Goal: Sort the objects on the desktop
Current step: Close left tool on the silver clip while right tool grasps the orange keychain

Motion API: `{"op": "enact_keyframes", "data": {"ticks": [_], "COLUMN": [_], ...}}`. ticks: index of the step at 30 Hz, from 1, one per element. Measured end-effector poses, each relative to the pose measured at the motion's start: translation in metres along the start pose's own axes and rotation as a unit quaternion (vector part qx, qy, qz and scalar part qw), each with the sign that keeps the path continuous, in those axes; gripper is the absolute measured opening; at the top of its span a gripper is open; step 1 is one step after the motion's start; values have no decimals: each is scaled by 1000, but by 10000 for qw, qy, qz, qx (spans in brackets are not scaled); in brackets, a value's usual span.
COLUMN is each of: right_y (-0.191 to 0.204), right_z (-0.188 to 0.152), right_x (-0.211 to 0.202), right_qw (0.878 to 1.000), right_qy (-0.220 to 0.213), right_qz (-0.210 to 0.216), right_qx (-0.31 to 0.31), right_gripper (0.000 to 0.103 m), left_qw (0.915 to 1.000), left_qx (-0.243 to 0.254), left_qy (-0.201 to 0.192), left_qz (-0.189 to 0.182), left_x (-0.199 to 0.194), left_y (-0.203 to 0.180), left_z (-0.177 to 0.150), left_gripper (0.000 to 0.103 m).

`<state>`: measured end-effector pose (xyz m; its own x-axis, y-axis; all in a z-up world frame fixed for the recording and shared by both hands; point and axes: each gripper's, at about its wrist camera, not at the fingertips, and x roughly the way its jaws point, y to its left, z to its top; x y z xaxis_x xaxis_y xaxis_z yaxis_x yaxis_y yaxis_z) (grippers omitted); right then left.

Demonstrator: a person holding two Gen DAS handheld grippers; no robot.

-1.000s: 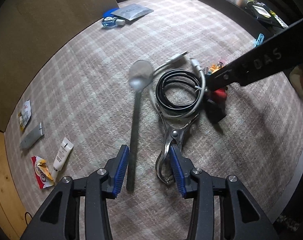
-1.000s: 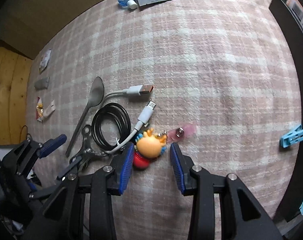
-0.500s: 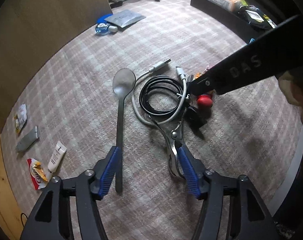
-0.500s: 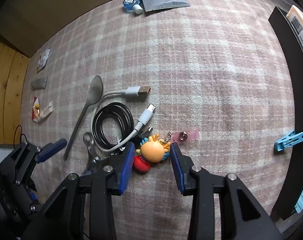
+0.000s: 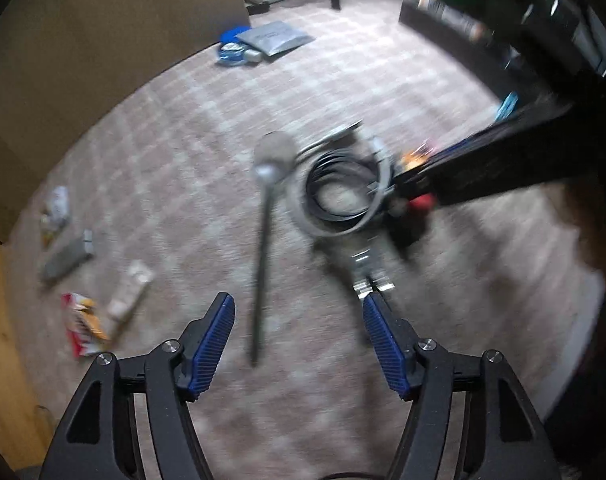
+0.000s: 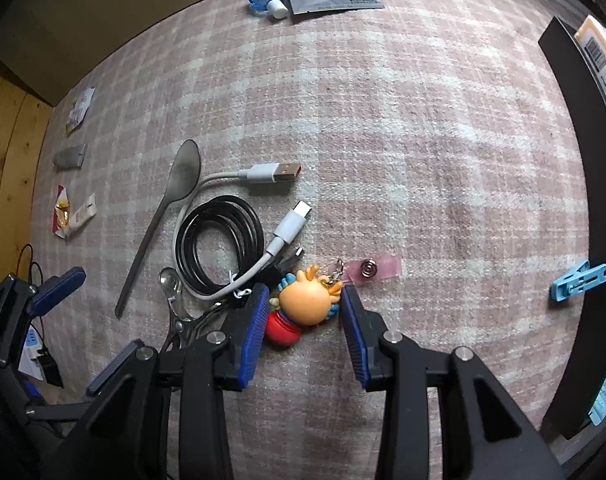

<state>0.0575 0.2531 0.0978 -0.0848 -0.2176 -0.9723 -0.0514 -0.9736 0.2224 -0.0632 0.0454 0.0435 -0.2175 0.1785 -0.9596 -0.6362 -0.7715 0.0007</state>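
The toy keychain (image 6: 308,305), an orange figure on a red base, lay on the table (image 6: 423,128) directly between the blue pads of the right gripper (image 6: 303,336), which had closed in from half a second earlier until the left pad nearly touched the toy; whether it actually gripped could not be told, and the jaws still stood apart. That suggested the pick of the toy was about to be completed. Just left of that gripper sat the coiled black cable (image 6: 219,244) bound with a white charging cable (image 6: 263,184), then the spoon (image 6: 163,220) and metal pliers (image 6: 179,308). The left gripper (image 5: 299,340), released and holding nothing, had pulled back and swung, its view blurred, with the spoon (image 5: 263,248) ahead between its pads.
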Motion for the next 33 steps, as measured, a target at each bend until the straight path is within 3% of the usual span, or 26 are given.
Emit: {"op": "enact_keyframes", "data": {"ticks": [6,8,11,13,14,20,25,28,33], "right_y": [31,37,59,63,71,73,125,139,131], "right_z": [16,13,15,11,1,-2,2,-9,-44], "right_x": [6,10,21,28,43,59,90,102,121], "right_qw": [9999,9998,9997,9999,9999,9998,9988,9990,9994], "right_qy": [86,97,83,111,106,90,5,-65,-150], "right_qz": [-67,-117,-186,-111,-84,-133,-477,-420,-290], "right_qx": [-36,-83,-103,-57,-30,99,-137,-118,128], "right_gripper": [37,37,36,36,36,36,35,34,33], "left_qw": [9997,9996,9996,9995,9994,9994,9994,9991,9980], "left_qx": [169,192,61,45,-1,-216,-300,-398,-574], "left_qy": [190,227,257,308,340,255,154,108,0], "left_qz": [-69,27,-38,-20,-10,-53,-91,-137,-246], "left_x": [11,17,21,24,26,29,29,29,22], "left_y": [-34,-38,-36,-34,-31,-21,-20,-16,-11], "left_z": [0,1,0,-4,-6,-9,-15,-20,-28], "left_gripper": [64,59,42,26,23,22,21,21,21]}}
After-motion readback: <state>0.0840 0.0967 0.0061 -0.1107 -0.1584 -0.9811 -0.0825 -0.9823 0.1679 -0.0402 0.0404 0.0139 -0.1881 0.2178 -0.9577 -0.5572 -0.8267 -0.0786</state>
